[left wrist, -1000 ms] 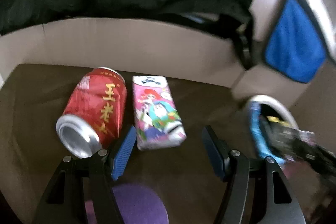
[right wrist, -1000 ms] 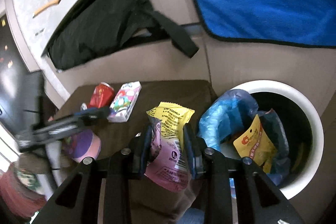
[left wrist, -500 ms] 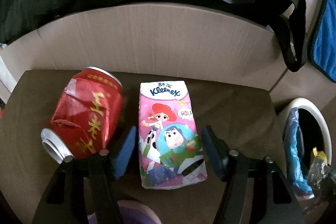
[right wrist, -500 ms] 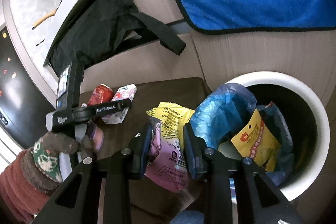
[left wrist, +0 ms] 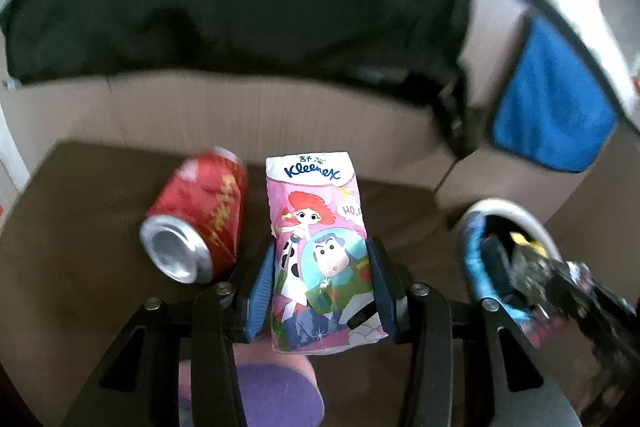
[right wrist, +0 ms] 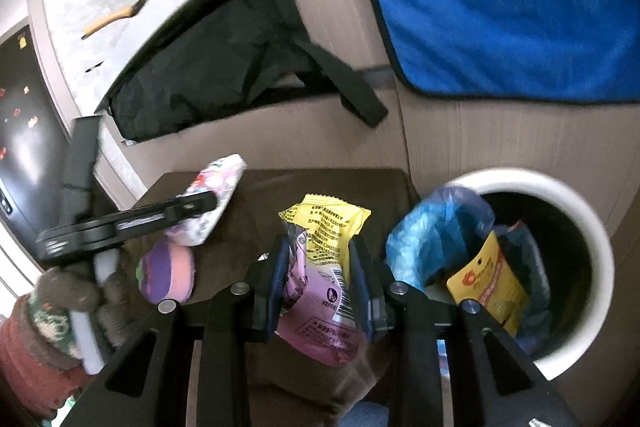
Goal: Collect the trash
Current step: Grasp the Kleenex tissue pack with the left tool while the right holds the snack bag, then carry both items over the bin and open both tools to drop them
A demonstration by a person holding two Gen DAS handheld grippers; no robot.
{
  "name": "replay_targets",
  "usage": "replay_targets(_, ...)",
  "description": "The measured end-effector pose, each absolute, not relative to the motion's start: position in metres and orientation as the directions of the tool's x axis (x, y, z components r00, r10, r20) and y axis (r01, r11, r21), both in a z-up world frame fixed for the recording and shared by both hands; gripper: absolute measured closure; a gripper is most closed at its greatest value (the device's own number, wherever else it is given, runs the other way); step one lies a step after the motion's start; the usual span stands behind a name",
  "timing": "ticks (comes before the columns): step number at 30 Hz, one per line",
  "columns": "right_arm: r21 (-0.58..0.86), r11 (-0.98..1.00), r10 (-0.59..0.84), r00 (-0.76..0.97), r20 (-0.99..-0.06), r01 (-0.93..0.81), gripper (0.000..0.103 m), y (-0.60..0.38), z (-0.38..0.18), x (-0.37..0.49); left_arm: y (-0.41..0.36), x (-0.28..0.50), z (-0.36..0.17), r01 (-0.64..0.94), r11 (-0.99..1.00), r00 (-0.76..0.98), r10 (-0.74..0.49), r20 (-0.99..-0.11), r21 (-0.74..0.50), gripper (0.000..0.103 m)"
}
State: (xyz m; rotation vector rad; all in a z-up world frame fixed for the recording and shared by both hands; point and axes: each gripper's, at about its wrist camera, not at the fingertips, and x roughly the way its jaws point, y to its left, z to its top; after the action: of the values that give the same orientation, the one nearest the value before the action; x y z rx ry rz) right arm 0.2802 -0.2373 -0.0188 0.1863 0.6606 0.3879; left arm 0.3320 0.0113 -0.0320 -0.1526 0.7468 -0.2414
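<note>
Closing left gripper [left wrist: 322,283]: jaws narrowing on tissue pack [left wrist: 320,251], pads at its sides, mid-stool beside red can [left wrist: 200,219]. Advice: squeeze squarely, lift clear. Right gripper [right wrist: 318,287]: clamped on snack wrapper [right wrist: 320,247], near bin [right wrist: 592,227].

Your two wrist views look down close over the brown cushion [left wrist: 80,247]; both share the bin [right wrist: 592,247].

The red can [left wrist: 198,219] is motion-blurred, its lettering unreadable; the bin's [right wrist: 592,251] bottom is dark.
</note>
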Motion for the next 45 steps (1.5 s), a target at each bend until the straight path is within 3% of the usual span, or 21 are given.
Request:
replay_targets(7, 0.224, 0.928, 0.371, 0.796, -0.478, -0.298, 0.075, -0.249, 0.032, 0.261, -0.004, 0.272, 0.039, 0.289, 0.929, 0.785, -0.368, -0.498, -0.230, 0.057)
replay_targets(14, 0.157, 0.955, 0.296, 0.861, -0.412, -0.253, 0.075, -0.279, 0.073, 0.233, -0.053, 0.248, 0.066, 0.403, 0.885, 0.767, -0.465, -0.443, -0.232, 0.057)
replay_targets(26, 0.190, 0.974, 0.196, 0.885, -0.423, -0.125, 0.075, -0.367, 0.066, 0.221, -0.144, 0.273, 0.029, 0.486, 0.843, 0.674, -0.529, -0.515, -0.230, 0.057)
replay_targets(36, 0.272, 0.959, 0.215, 0.844, -0.492, -0.086, 0.075, -0.396, 0.014, 0.258, -0.180, 0.313, -0.026, 0.474, 0.846, 0.587, -0.509, -0.630, -0.242, 0.057)
replay_targets(45, 0.321, 0.942, 0.270, 0.792, -0.548, -0.098, 0.075, -0.394, -0.023, 0.290, -0.189, 0.337, -0.044, 0.472, 0.847, 0.556, -0.501, -0.663, -0.245, 0.057)
